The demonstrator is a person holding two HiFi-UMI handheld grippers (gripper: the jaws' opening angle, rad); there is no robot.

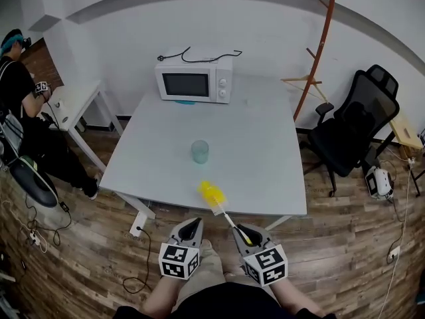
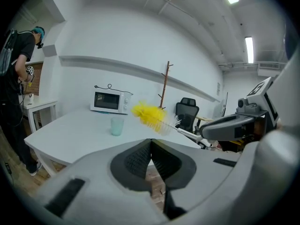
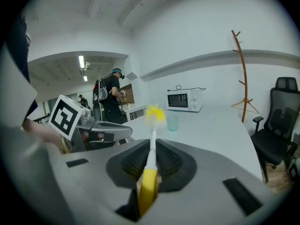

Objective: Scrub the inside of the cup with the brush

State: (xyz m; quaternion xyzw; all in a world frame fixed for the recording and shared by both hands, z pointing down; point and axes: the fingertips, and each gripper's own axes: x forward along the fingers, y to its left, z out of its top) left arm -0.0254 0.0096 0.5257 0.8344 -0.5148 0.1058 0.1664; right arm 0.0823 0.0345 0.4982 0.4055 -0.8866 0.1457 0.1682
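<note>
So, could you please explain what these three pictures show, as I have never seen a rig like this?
There is no robot arm here: a person holds a two-jaw gripper in each hand. The head view comes from a camera on the person's head, looking down at the white table. The other two views come from cameras riding on each gripper, looking along its jaws. On the table stand a pale green cup and, at the far edge, a microwave. The right gripper is shut on the handle of a yellow brush. The left gripper is shut and empty.
</note>
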